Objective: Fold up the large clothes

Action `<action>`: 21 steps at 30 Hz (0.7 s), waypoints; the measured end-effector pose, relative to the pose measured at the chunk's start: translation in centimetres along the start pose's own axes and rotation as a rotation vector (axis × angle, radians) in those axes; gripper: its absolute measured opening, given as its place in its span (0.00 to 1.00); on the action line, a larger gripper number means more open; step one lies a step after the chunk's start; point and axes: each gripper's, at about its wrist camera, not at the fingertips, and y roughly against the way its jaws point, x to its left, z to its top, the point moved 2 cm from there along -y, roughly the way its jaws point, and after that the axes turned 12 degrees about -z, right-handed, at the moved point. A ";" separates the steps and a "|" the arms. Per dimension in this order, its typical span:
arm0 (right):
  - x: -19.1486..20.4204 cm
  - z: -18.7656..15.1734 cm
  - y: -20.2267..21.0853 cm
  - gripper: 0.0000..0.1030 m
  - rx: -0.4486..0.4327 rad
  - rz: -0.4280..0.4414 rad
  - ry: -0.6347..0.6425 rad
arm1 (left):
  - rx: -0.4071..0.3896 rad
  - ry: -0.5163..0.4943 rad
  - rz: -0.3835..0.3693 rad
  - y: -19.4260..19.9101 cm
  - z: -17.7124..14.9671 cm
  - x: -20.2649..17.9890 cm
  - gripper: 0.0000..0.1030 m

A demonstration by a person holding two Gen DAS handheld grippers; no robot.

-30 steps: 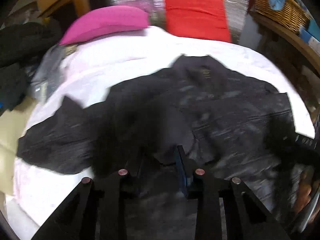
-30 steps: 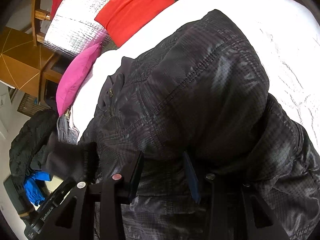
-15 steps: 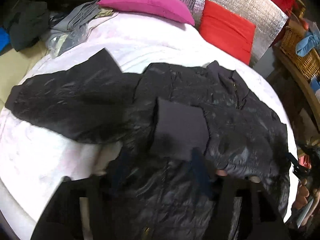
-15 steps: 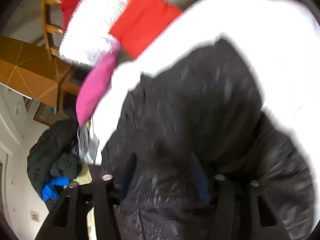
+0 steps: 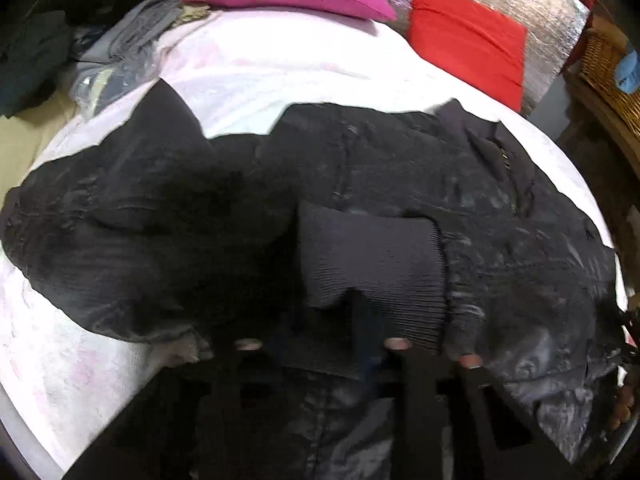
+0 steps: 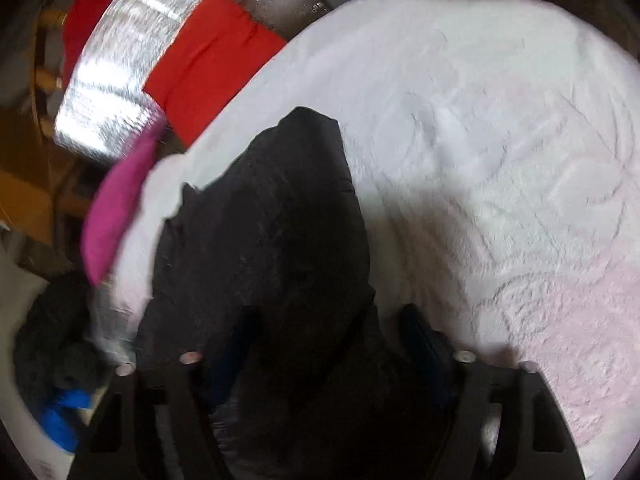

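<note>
The black quilted jacket (image 5: 400,184) lies spread on the white bed cover (image 5: 280,68), filling the middle of the left wrist view. Its ribbed knit cuff (image 5: 372,264), a second ago only a dark blur near the frame's centre, now lies folded across the jacket's body at lower centre, so the first sleeve fold looks made. In the right wrist view the jacket has shrunk from filling the frame to a dark wedge left of centre, with far more bare cover at the right.

The left gripper (image 5: 320,344) is closing; its dark fingers merge with the fabric at the bottom, and I cannot tell whether cloth is pinched. The right gripper (image 6: 324,344) is also closing, with jacket fabric between its fingers, though blur hides any contact. The jacket's hem is cut off below.
</note>
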 end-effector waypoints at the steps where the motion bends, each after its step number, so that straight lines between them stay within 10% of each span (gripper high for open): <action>1: 0.4 0.0 0.5 0.36 -0.012 0.009 0.013 | -0.009 0.010 -0.004 0.1 0.2 0.2 0.14; 6: 1.4 -0.3 3.3 0.29 -0.141 -0.039 0.071 | -0.050 -0.014 0.031 0.8 1.1 0.3 0.10; 13: 0.4 0.1 2.8 0.40 -0.082 -0.063 0.001 | -0.021 -0.082 0.082 1.2 0.7 -0.5 0.12; 16: -0.5 0.1 6.3 0.74 -0.214 -0.080 -0.044 | -0.083 -0.103 0.033 4.3 0.7 -0.9 0.43; 18: -0.6 -0.1 8.6 0.75 -0.295 -0.038 -0.053 | -0.146 -0.092 0.012 6.6 0.7 -0.5 0.63; 21: 0.9 -1.1 10.1 0.77 -0.341 0.057 -0.018 | -0.260 -0.007 -0.017 11.1 1.0 2.4 0.68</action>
